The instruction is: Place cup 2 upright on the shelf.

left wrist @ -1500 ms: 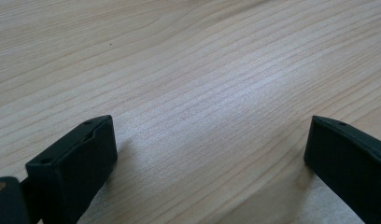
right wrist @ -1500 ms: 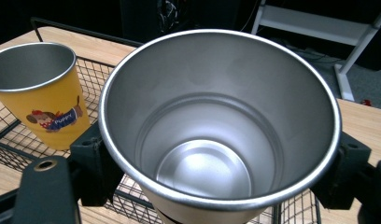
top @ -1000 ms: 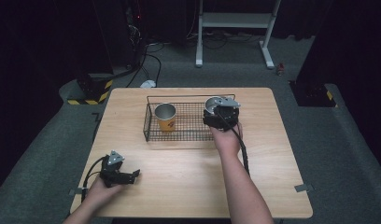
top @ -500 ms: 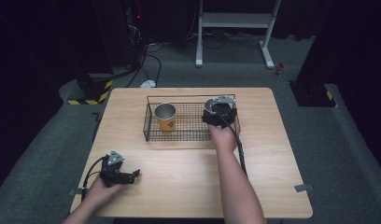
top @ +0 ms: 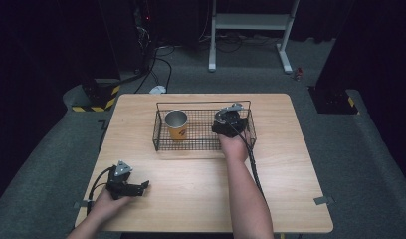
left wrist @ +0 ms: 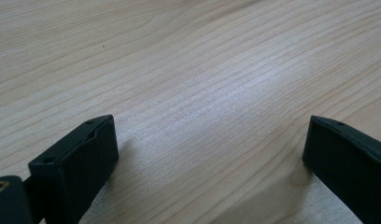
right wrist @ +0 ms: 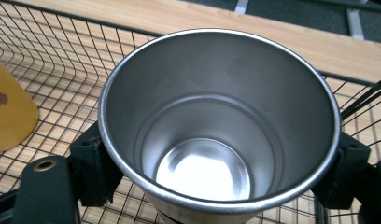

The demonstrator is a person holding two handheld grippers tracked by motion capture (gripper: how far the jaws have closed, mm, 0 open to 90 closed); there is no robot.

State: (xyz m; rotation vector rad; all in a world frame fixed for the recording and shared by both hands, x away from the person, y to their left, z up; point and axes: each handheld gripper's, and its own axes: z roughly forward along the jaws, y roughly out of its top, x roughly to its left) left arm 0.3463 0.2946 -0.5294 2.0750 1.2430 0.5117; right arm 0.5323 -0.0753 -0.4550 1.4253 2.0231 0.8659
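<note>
1. right gripper (top: pixel 226 121) clamped on steel cup (right wrist: pixel 219 121) inside wire basket (top: pixel 161 139), at its right end — could snag the mesh or tip.
2. near orange cup (top: pixel 177 124) — could knock it.
3. left gripper (top: pixel 139 187) spread wide, idle at the desk's (top: pixel 290 169) near-left corner.

There are two cups, one orange (top: pixel 177 125) and one steel (right wrist: pixel 219 121), one wire basket (top: pixel 161 135), and two grippers.

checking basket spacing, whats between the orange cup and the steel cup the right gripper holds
Only bare wire basket floor separates the orange cup from the steel cup, seen in the high view.
</note>
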